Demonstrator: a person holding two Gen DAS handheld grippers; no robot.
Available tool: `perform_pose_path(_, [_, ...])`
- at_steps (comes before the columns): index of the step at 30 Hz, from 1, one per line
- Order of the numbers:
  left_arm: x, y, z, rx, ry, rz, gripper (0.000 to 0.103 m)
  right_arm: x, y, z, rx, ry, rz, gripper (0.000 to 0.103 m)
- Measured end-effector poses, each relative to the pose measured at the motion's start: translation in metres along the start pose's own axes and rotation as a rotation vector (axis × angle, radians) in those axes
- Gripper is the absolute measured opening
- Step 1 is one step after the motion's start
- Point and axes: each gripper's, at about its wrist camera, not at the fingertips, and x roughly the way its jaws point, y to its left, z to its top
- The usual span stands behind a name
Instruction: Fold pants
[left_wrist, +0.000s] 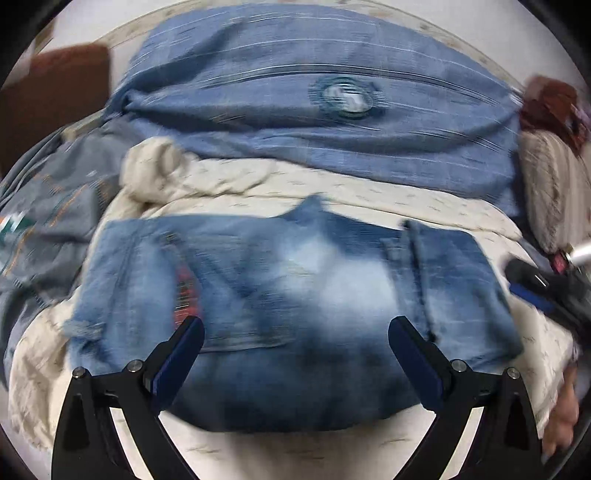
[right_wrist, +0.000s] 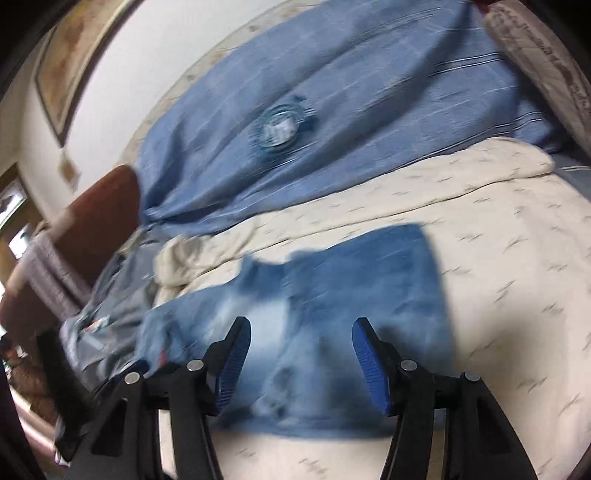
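Faded jeans (left_wrist: 295, 314) folded into compact block on cream bedspread (left_wrist: 424, 206), directly ahead of and beneath both spread jaw pairs. Left gripper (left_wrist: 295, 332) released, holding nothing. Right gripper (right_wrist: 301, 332) likewise released, empty. Blue striped sheet (left_wrist: 314, 74) beyond jeans. Both views motion-blurred.

No text, brand or number could be read in either view. A round emblem (left_wrist: 345, 96) was seen on the blue striped cover (left_wrist: 258, 55) toward the far edge of the bed, but its marks were blurred. A red patch (left_wrist: 186, 291) on the jeans (left_wrist: 295, 295) was also too smeared to be read.
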Motion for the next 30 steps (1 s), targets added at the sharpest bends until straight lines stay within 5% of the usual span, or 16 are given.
perform_pose_path(2, [0.004, -0.022, -0.001, 0.053, -0.016, -0.004, 0.100, 0.017, -0.005, 0.013, -0.009, 0.021, -0.077, 0.041])
perform_pose_path(7, [0.026, -0.061, -0.007, 0.166, 0.017, -0.029, 0.100, 0.060, -0.015, 0.030, -0.049, 0.118, -0.149, 0.034])
perform_pose_path(15, [0.054, -0.053, -0.019, 0.122, 0.182, -0.143, 0.100, 0.119, 0.018, 0.019, -0.211, 0.360, 0.021, 0.035])
perform_pose_path(17, [0.052, -0.049, -0.020, 0.122, 0.184, -0.158, 0.100, 0.117, 0.028, 0.014, -0.285, 0.344, -0.008, 0.034])
perform_pose_path(22, [0.040, -0.031, -0.017, 0.088, 0.153, -0.156, 0.100, 0.080, 0.005, 0.029, -0.142, 0.223, 0.110, 0.034])
perform_pose_path(26, [0.027, -0.015, -0.012, 0.057, 0.101, -0.107, 0.100, 0.059, -0.019, 0.033, -0.055, 0.110, 0.001, 0.034])
perform_pose_path(30, [0.022, -0.003, -0.008, 0.058, 0.065, -0.049, 0.100, 0.063, -0.042, 0.030, 0.012, 0.118, -0.099, 0.034])
